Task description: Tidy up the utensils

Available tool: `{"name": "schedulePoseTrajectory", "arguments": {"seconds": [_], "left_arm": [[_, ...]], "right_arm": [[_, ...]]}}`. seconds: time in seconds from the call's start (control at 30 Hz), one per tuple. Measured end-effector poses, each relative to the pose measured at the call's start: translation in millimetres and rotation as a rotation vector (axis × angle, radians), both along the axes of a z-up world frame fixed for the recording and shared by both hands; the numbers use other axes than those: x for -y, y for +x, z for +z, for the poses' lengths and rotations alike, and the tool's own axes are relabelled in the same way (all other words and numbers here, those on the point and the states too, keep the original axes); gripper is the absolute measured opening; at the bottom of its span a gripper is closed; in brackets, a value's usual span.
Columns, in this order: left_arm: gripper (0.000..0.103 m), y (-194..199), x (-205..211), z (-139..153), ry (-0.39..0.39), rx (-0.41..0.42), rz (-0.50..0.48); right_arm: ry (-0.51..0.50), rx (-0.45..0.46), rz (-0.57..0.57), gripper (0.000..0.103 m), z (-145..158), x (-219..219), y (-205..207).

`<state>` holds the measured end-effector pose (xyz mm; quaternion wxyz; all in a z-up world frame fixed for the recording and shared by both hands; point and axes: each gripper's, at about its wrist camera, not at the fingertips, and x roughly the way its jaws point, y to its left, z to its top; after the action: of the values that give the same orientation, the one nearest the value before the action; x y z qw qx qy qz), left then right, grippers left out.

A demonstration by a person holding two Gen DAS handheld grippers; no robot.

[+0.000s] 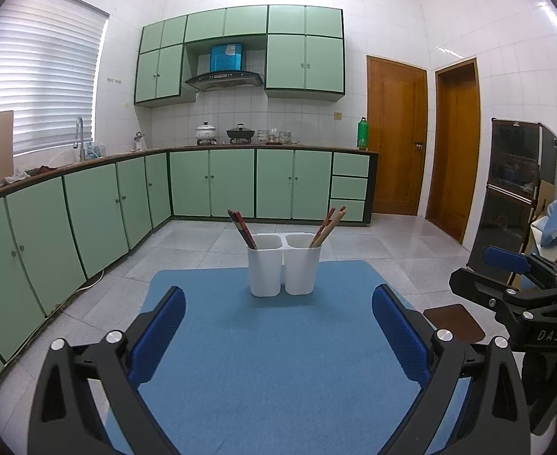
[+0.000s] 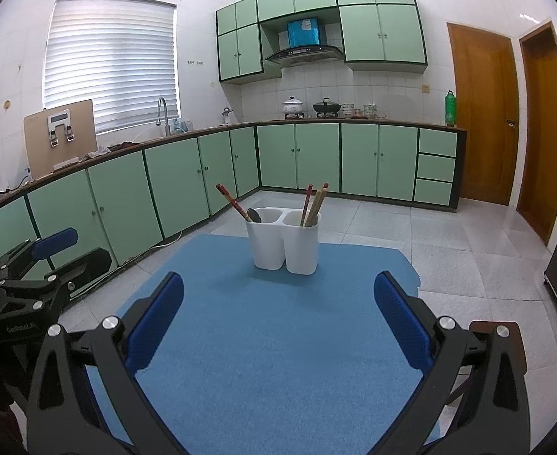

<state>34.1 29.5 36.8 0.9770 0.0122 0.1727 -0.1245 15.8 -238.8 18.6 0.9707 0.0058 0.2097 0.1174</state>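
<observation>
Both blue-padded pairs wide apart, empty: left hand-held gripper (image 1: 278, 326), right hand-held gripper (image 2: 278, 318), low over blue surface (image 1: 263, 360). White two-cell holder (image 1: 284, 263) at frame centre, chopsticks (image 1: 242, 229) leaning in both cells. Likely risk: tipping the light holder by tugging slanted sticks sideways.

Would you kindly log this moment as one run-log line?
left gripper: open, empty | right gripper: open, empty | white two-cup holder: upright on blue mat | chopsticks: in both cups
</observation>
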Motion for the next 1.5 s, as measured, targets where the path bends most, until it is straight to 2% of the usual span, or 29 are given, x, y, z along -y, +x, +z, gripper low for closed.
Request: {"name": "schedulePoseTrajectory", "arguments": {"seconds": [1.5], "left_arm": [[0.097,1.2,-4.8,-0.5,0.008,-0.01,0.008]], "right_arm": [[-0.001,-0.019,0.008,0.097,-4.2,-1.5,2.4]]}}
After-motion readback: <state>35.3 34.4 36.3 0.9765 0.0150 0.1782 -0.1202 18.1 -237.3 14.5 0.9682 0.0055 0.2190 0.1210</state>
